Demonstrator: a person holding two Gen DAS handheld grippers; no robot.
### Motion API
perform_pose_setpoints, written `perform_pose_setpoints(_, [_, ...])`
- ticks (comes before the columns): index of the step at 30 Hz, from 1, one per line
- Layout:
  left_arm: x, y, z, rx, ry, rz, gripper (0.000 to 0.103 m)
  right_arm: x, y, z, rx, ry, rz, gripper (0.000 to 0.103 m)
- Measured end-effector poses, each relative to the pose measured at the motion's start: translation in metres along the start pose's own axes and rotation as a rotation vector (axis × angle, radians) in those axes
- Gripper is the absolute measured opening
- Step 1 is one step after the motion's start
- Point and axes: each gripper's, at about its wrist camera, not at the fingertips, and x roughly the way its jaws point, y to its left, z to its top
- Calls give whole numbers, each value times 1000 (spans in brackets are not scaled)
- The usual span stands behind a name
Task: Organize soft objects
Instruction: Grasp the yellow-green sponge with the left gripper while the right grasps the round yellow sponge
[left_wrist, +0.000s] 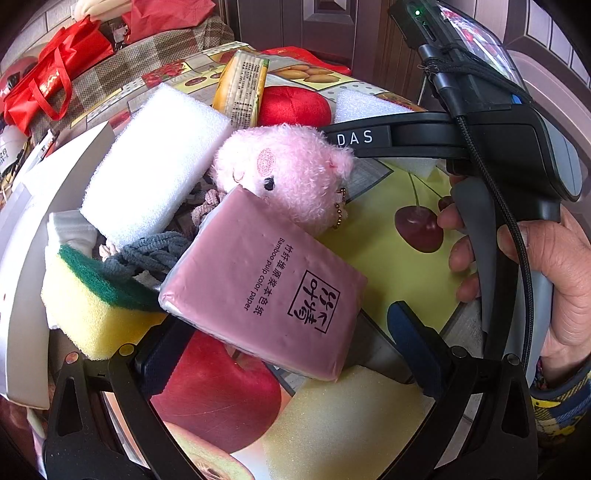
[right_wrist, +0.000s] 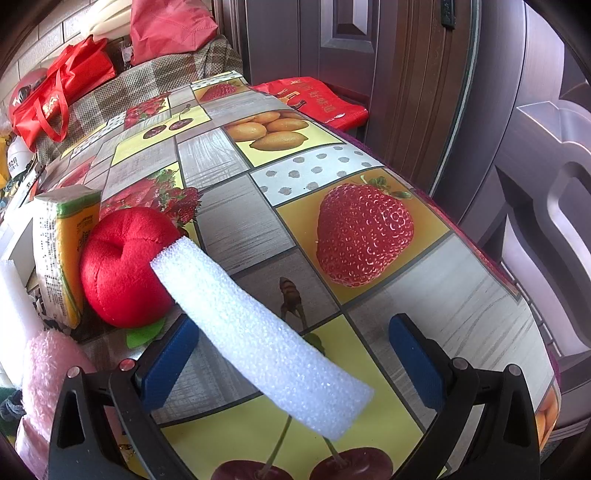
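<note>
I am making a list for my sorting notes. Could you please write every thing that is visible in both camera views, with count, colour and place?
pink tissue pack: 1, pink, between the open left fingers, resting on the pile
pink plush pig: 1, pink, behind the tissue pack
white foam block: 1, white, left of the pig
yellow-green scouring sponge: 1, low left
grey knitted cloth: 1, grey, under the foam block
red plush apple: 1, red, table's left
yellow tissue packet: 1, upright beside the apple
white foam strip: 1, white, between the right fingers
fruit-print tablecloth: 1, multicoloured
red bags: 2, behind the table
left gripper: open
right gripper: open
right hand: on the handle
</note>
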Motion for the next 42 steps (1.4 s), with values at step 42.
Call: perform_pose_setpoints(42, [-93, 57, -37, -115, -249, -262, 103, -10, -24, 0, 129, -57, 119, 103])
